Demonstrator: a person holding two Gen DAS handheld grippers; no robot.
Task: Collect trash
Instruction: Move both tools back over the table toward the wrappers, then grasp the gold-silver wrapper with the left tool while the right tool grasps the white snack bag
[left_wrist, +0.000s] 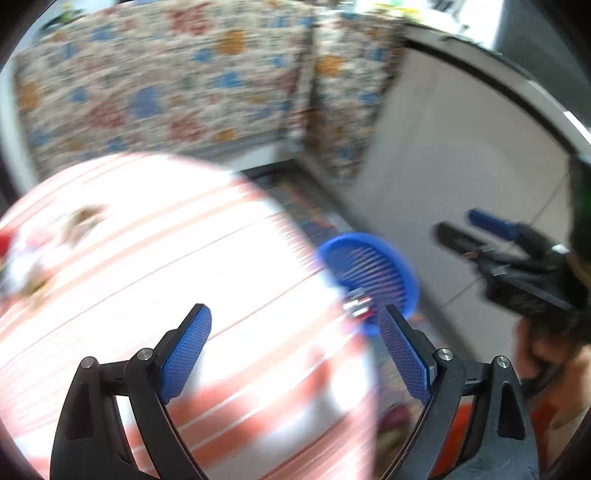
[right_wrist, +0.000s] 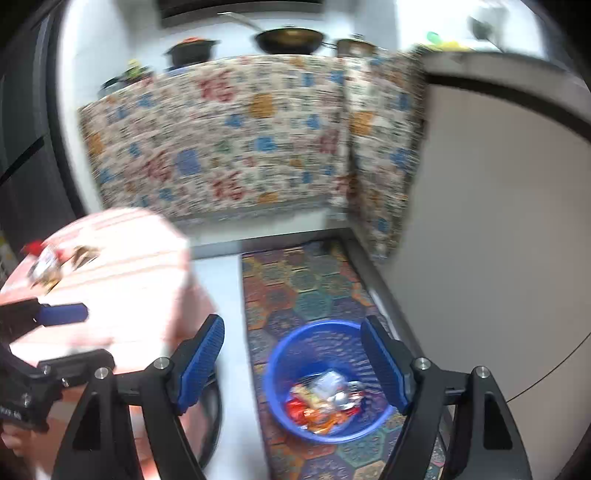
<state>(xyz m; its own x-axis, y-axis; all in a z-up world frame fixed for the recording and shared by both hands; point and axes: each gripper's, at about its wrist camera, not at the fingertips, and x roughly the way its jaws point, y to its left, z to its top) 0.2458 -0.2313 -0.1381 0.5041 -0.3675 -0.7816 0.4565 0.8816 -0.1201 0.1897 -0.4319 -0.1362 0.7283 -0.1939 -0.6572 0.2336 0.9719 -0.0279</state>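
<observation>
On the floor, beside the table (right_wrist: 122, 258), a blue bin (right_wrist: 291, 354) is seen standing on a patterned mat (right_wrist: 295, 280). Several wrappers (right_wrist: 325, 400) are already lying inside the bin, so a good part of the trash is judged to be collected. The right gripper (right_wrist: 293, 363) is held above the bin with its jaws wide apart, and nothing is gripped between them. The left gripper (left_wrist: 295, 354) is also spread wide and is empty; it is held over the striped cloth of the table, near the edge. At the far left part of the table some trash (right_wrist: 46, 267) is visible: a small packet with a red part and some brown scraps, though it is blurred. This remaining trash is judged to be the part of the task not yet done.
</observation>
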